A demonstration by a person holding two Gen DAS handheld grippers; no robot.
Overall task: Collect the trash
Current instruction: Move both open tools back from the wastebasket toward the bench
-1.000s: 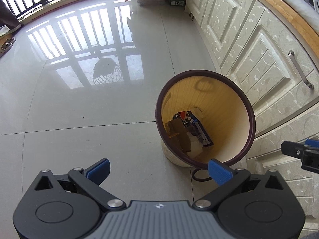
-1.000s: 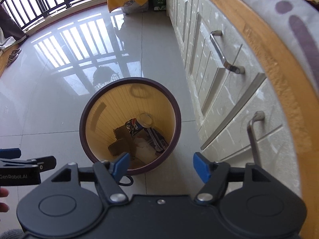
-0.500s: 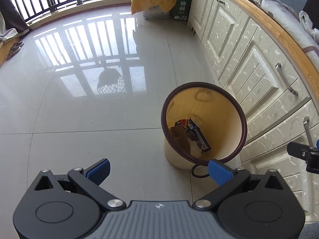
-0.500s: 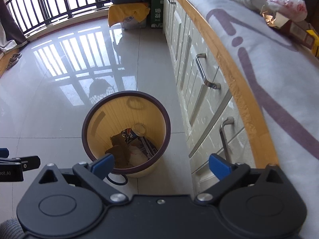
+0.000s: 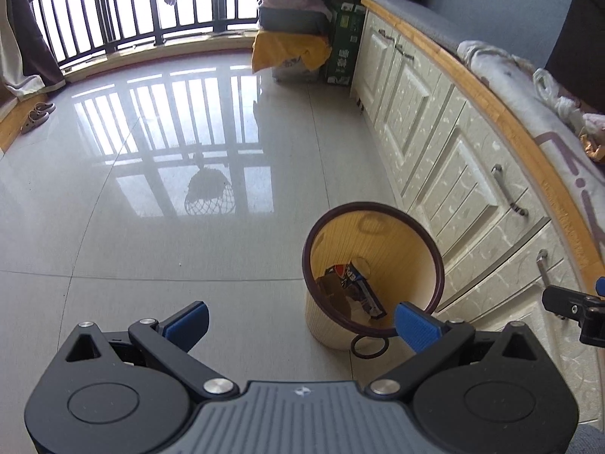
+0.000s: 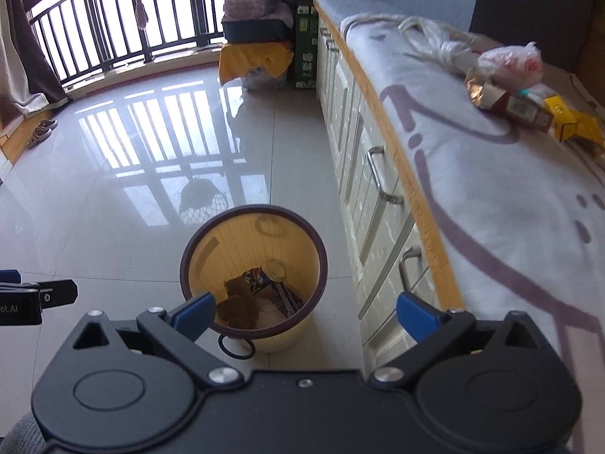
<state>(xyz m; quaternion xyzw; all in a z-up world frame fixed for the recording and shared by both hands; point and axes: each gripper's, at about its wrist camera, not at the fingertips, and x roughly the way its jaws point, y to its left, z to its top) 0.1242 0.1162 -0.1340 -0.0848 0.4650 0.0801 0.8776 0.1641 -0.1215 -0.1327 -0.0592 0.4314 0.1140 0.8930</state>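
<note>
Both grippers, left (image 5: 300, 319) and right (image 6: 304, 314), have risen from the bin (image 6: 253, 261), wide open and empty; remaining trash (image 6: 510, 104) lies up-right on the counter (image 6: 491, 189), nearer the right.

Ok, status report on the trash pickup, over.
Left gripper open, right gripper open, both empty. Bin holds trash; wrappers remain on counter. Nothing blocking.

Only "ot.AI" reads clearly, printed on the left claw (image 6: 22, 300).
</note>
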